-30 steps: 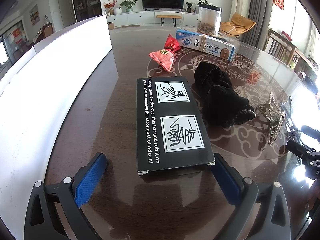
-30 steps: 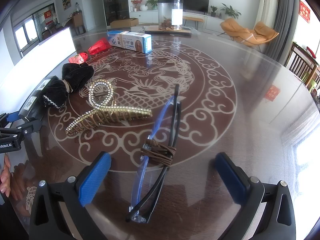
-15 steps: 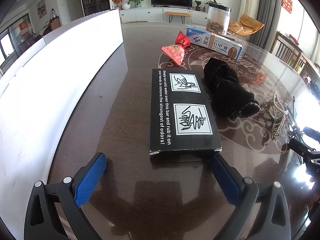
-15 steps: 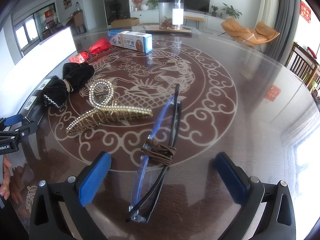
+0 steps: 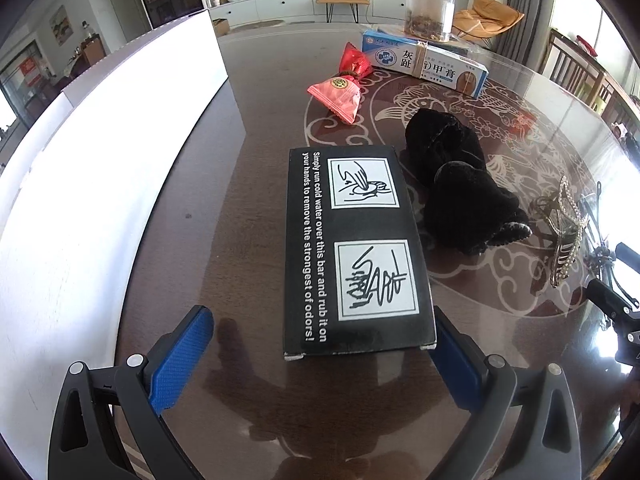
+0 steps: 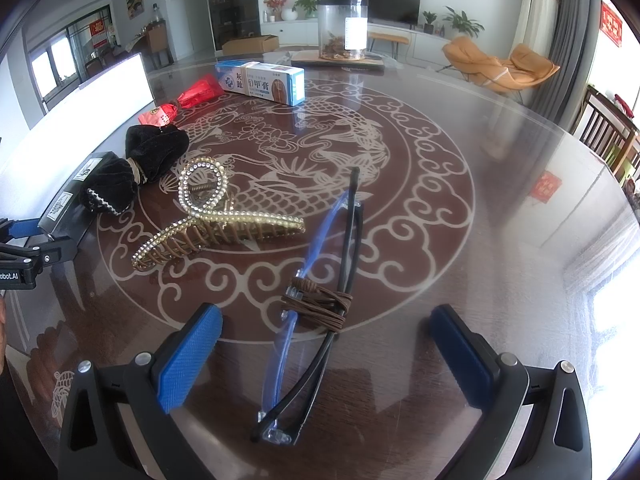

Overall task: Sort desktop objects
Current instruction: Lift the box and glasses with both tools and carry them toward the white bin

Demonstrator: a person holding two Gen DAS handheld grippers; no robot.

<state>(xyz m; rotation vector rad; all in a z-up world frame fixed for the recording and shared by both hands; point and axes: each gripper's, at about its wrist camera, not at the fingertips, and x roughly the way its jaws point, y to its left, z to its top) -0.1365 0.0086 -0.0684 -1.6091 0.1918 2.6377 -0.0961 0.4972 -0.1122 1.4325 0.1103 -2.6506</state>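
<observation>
**Glossy round table, objects strung across its left half**

The dark glass-topped table (image 6: 500,184) carries a pale dragon-and-cloud medallion and sits in a bright living room with a television wall behind and an orange chair to the right. At far left a white board (image 5: 100,168) stands along the table's edge. Beside it, the left gripper (image 5: 320,360) is spread wide, its blue pads flanking the near end of the black box (image 5: 356,248), the right pad just at the box's corner. Next come the red pouches (image 5: 340,94), the black velvet scrunchie (image 5: 460,196), the blue-and-white medicine carton (image 6: 262,82) and, farther back, a clear jar (image 6: 343,28). The rhinestone hair claw (image 6: 208,220) lies near the medallion's centre. The right gripper (image 6: 320,356) is likewise released, with folded glasses (image 6: 320,308), bound by brown cord, lying between its pads. Right of that, the tabletop runs bare to its curved rim.
</observation>
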